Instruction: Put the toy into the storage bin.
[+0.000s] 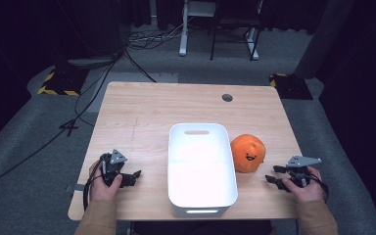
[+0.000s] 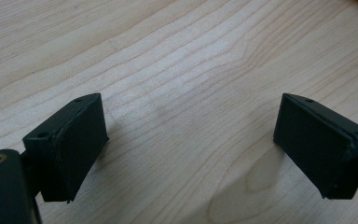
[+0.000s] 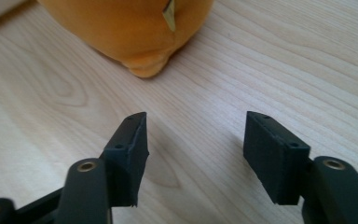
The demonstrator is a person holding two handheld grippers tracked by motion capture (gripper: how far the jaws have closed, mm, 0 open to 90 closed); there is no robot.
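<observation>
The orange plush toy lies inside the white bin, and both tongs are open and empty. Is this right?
Not quite. The orange plush toy is not inside the white bin; it sits on the table beside the bin's right wall, as the high view shows. The rest holds: the left tongs and right tongs are open and empty.

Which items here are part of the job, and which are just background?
In play:
- orange plush toy, nearest the right hand-held gripper, jaws open
- white bin, beside the toy
- left hand-held gripper, jaws open over bare wood

Background:
- wooden table
- floor cables
- desk frame at the back
</observation>
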